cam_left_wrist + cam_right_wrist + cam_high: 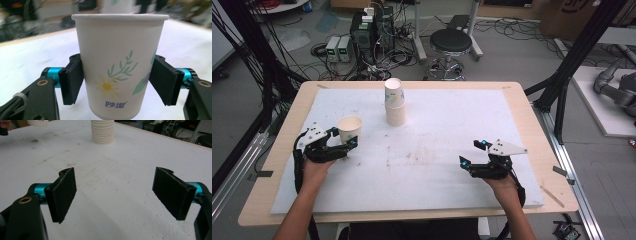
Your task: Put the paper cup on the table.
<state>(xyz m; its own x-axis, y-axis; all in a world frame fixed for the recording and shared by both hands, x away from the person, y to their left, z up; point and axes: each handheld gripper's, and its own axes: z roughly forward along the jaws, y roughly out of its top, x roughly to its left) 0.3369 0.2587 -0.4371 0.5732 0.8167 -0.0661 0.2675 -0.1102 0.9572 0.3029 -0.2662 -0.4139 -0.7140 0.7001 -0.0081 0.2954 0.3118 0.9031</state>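
Note:
A white paper cup [349,128] with a flower print [117,62] stands upright at the left of the white board, and my left gripper [343,138] [117,82] is shut on it, one pad pressing each side of its lower half. A stack of paper cups [395,102] [102,131] rises at the board's far middle. Over the right front of the board my right gripper [473,152] [116,192] is open, its jaws wide apart with bare board between them.
The white board [437,165] covers most of a wooden table [537,150]. Behind the table are a black stool [451,42] and boxes of electronics with cables [364,37] on the floor. Black frame posts [572,55] stand at the right.

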